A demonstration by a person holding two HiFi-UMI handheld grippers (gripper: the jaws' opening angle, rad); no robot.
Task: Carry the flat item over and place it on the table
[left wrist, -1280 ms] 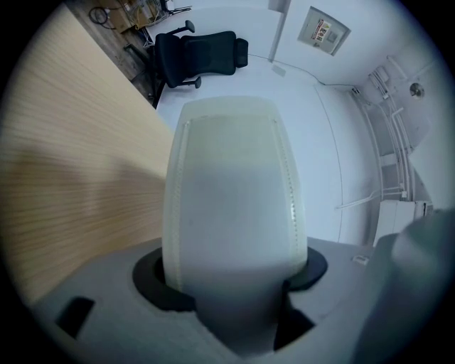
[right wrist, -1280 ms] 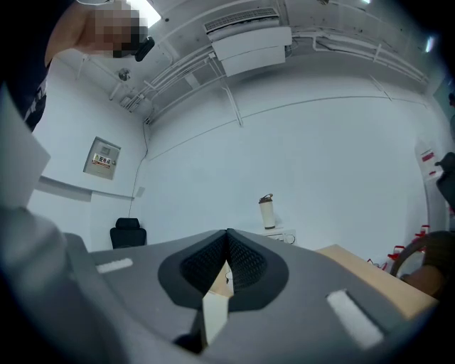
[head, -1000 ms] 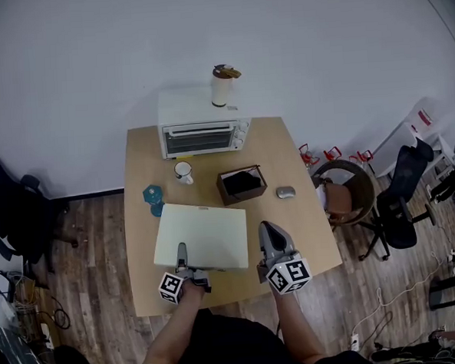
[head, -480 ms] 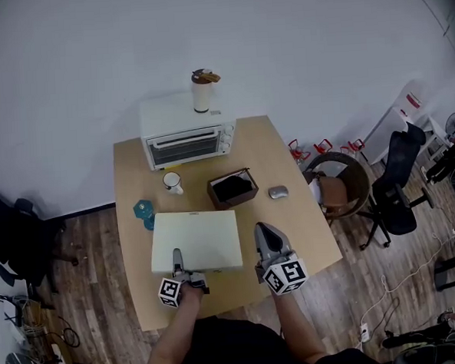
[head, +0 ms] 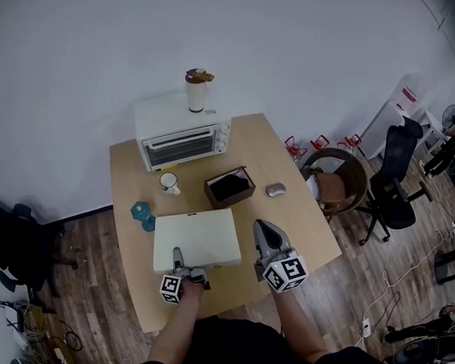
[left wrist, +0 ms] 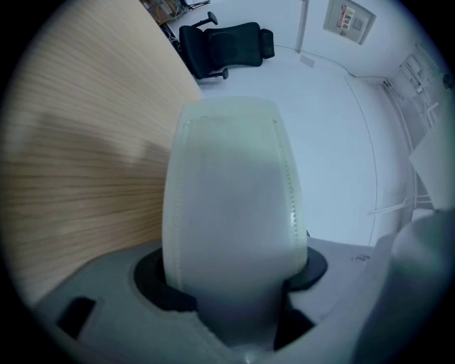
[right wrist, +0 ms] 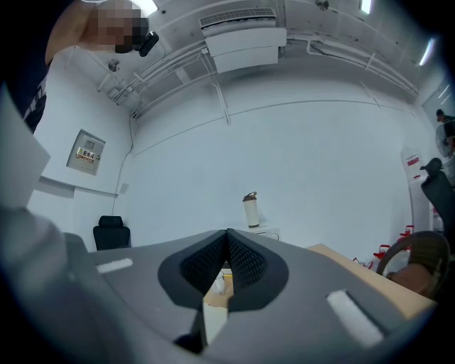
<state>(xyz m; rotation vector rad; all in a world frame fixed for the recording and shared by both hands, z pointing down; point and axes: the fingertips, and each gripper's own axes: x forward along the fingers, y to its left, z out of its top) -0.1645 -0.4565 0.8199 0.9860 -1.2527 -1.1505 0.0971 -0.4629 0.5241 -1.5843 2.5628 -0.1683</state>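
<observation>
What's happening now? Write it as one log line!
left gripper: shut on flat white item | right gripper: shut, empty | flat white item: over table

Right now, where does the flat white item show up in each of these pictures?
Head view: flat white item at centre, near edge in the left gripper.
Left gripper view: fills the middle, clamped between the jaws.
Right gripper view: cannot tell; only a pale sliver behind the jaws.
Shared landmark: wooden table, at left in the second, lower right in the third.

The left tool (head: pixel 178 259) is holding the white flat pad (head: pixel 196 237) by its six o'clock edge over the table (head: pixel 276 155), the right tool (head: pixel 262 228) hovering at four o'clock.
</observation>
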